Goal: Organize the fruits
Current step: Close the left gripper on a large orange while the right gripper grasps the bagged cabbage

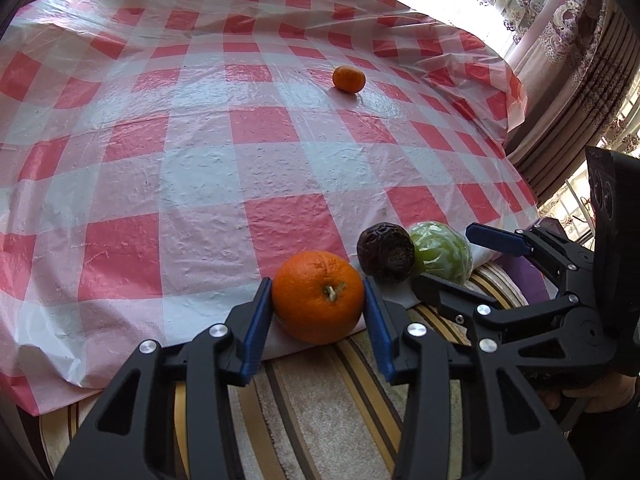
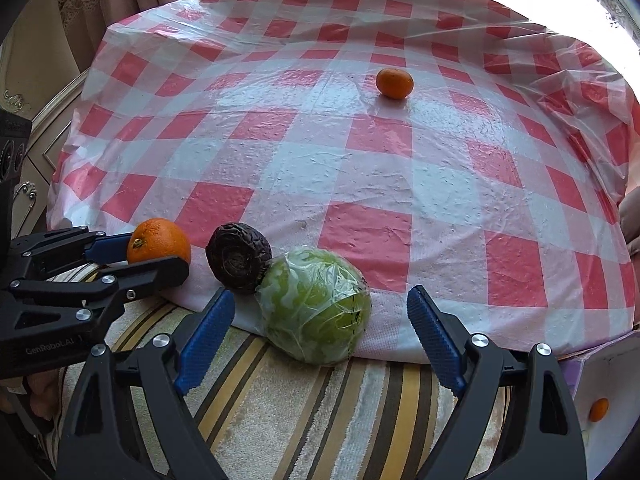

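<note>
"GenRobot.AI" left gripper (image 2: 158, 258) around orange (image 2: 160, 240)

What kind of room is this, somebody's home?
Probably a home dining or living room: a table under a red-checked plastic cloth, patterned curtains by a bright window, and an ornate cream cabinet beside it.

Both cameras sat low at the near edge of the checked tablecloth (image 1: 208, 168), each looking forward along its own fingers toward the far windows. The left wrist view was close behind the large orange (image 1: 318, 296), with the right gripper (image 1: 452, 256) entering from its right. The right wrist view stood just behind the wrapped green fruit (image 2: 316, 308) (the left gripper (image 2: 160, 254) showed at its left). Both shared the dark fruit (image 2: 239, 257) and the distant small orange (image 2: 395, 83).
</note>
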Motion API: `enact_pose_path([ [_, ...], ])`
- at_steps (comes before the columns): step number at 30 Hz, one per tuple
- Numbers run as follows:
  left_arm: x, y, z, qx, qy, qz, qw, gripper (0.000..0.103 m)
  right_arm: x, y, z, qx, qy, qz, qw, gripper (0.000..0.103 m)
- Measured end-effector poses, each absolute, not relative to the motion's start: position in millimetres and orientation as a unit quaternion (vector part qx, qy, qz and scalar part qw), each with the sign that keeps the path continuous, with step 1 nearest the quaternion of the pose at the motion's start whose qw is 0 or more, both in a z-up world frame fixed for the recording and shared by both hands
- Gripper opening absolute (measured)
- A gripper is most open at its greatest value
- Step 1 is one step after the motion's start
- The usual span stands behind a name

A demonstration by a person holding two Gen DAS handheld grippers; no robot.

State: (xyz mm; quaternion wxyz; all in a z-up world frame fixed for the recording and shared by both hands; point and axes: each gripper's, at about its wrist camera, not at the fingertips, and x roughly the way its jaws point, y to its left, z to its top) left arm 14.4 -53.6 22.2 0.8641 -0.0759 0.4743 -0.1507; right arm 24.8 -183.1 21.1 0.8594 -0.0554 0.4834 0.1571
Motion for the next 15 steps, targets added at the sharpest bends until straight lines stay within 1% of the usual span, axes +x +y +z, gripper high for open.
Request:
enact_pose_path([
  [1, 14.2, -52.4, 22.2, -0.078, 0.474, -0.149, 0.864, 0.044, 25.3, -183.6, 19.6, -0.054, 0.486, 0.157, 0.858, 0.070],
  [4, 13.4, -51.8, 22.7, -0.077, 0.472, -0.145, 0.866, 0.044, 25.3, -184.0, 18.6, -0.048, 0.485, 0.164, 0.858, 0.059],
  [15, 10.0, -60.7, 30.0, -0.052, 0.463, -0.131, 0.875, 0.044, 14.1, -204.7, 26.2, -0.030, 0.471, 0.157, 0.867, 0.058],
])
